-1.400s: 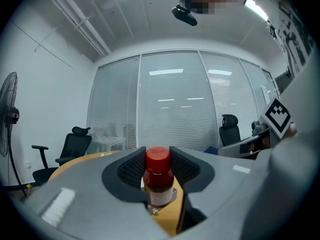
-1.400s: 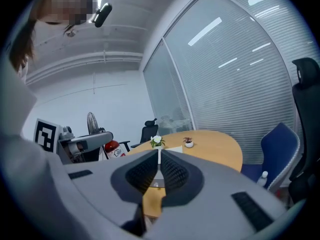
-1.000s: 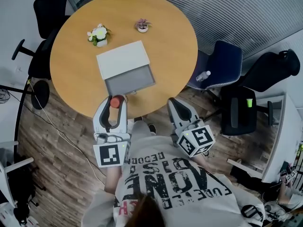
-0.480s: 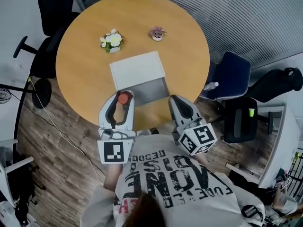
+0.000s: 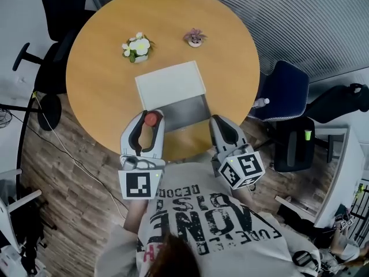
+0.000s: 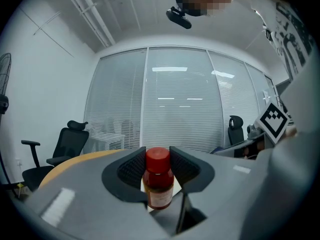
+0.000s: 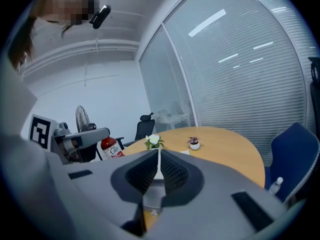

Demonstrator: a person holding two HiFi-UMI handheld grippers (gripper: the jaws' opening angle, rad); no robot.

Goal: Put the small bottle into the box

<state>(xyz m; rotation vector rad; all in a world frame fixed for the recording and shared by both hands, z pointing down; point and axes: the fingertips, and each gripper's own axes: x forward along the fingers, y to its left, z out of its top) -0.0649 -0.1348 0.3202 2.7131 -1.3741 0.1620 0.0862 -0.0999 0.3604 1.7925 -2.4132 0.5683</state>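
Note:
A small bottle (image 5: 151,119) with a red cap and a pale label stands upright between the jaws of my left gripper (image 5: 151,115), which is shut on it. In the left gripper view the bottle (image 6: 159,184) fills the gap of that gripper (image 6: 158,159). It hangs over the table's near edge, just left of the box's near corner. The box (image 5: 183,109) is a grey tray with its white lid (image 5: 170,85) laid back behind it. My right gripper (image 5: 221,121) is shut and holds nothing, just right of the box; its jaws (image 7: 159,158) meet at the tips.
The round wooden table (image 5: 98,79) carries two small flower pots (image 5: 136,47) (image 5: 195,37) beyond the box. A blue chair (image 5: 282,88) with a plastic water bottle (image 5: 260,103) on it stands to the right. Black office chairs (image 5: 291,149) (image 5: 60,7) stand around.
Both grippers have moved forward over the table's near edge towards the box. The bottle stays gripped in the left one. In the last half second little has shifted.

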